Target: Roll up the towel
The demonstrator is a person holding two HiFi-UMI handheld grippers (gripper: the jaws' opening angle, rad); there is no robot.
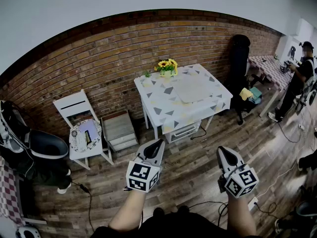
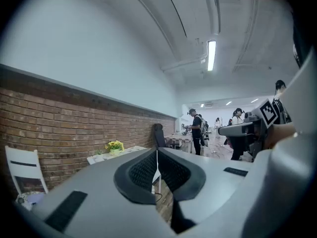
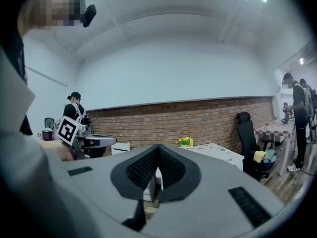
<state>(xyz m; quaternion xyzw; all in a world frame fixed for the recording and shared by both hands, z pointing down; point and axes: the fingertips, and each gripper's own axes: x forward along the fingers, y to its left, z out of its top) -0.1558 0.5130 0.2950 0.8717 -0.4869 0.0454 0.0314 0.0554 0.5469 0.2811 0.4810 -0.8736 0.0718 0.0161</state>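
Observation:
A pale towel (image 1: 191,88) lies flat on the white table (image 1: 163,114) with the grey triangle-patterned cloth, in front of the brick wall. Both grippers hover over the wooden floor, well short of the table and pointing toward it. My left gripper (image 1: 159,144) is shut with nothing between its jaws, and its own view shows the dark pads (image 2: 143,171) meeting. To its right, my right gripper (image 1: 221,151) is also shut and empty, pads (image 3: 172,168) closed together. The towel's surface is not visible in either gripper view.
Yellow flowers (image 1: 167,66) stand at the table's back left corner. Left of the table are a white chair (image 1: 79,128) and a slatted crate (image 1: 119,130). A black office chair (image 1: 239,58), a second table (image 1: 270,68) and a person (image 1: 299,81) are at right. Cables (image 1: 208,205) cross the floor.

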